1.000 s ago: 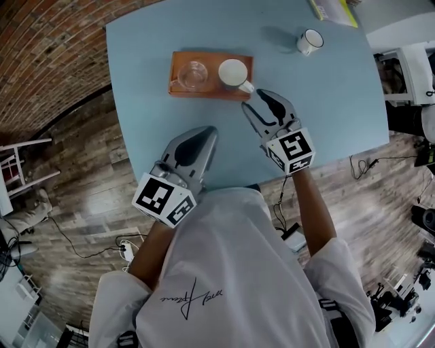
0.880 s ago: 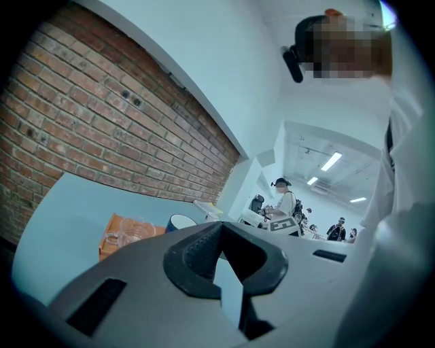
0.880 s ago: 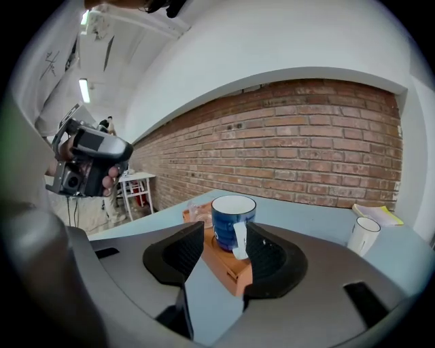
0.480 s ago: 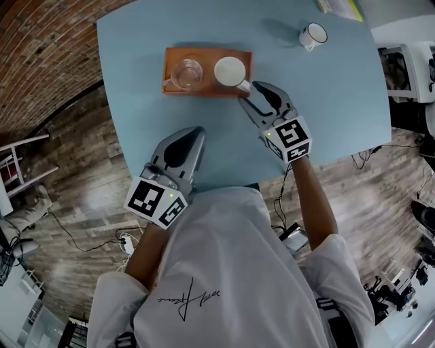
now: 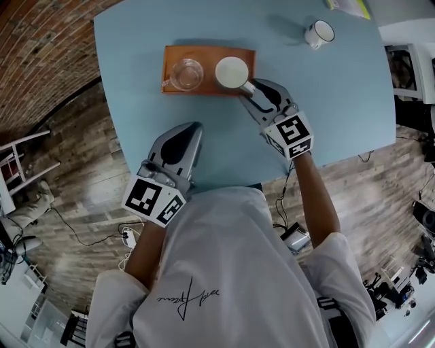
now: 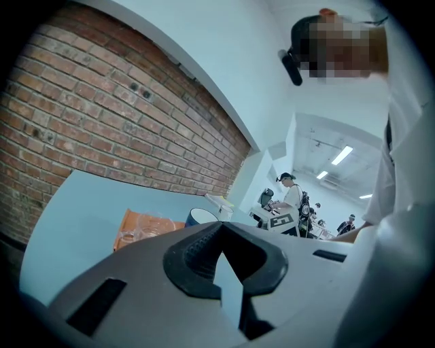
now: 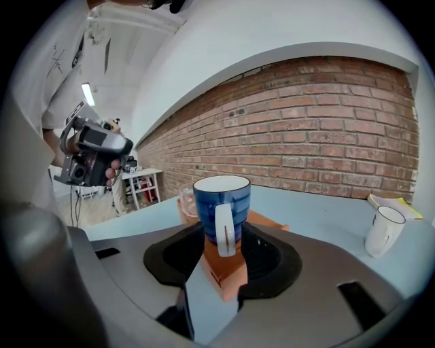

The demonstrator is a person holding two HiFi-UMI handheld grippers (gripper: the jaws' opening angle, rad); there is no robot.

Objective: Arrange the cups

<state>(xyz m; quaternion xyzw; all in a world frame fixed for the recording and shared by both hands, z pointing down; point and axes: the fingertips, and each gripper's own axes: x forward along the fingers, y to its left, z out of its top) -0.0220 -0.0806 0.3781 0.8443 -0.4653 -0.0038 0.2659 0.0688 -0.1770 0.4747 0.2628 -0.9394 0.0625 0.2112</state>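
Holding blue mug (image 7: 221,204) and glass (image 5: 187,73), orange tray (image 5: 208,85), right fingers (image 7: 174,261) spread by mug, left fingers (image 6: 198,256) together

A tray (image 5: 209,57) lies on the counter (image 5: 326,102) toward its far left, with a glass (image 5: 187,73) in its left half and a mug (image 5: 232,72) in its right half. A second cup (image 5: 319,32) stands well apart at the far right, near a booklet (image 5: 350,7). The right tongs (image 5: 257,92) sit just before the mug's handle, and the left tongs (image 5: 185,130) are over the near edge.
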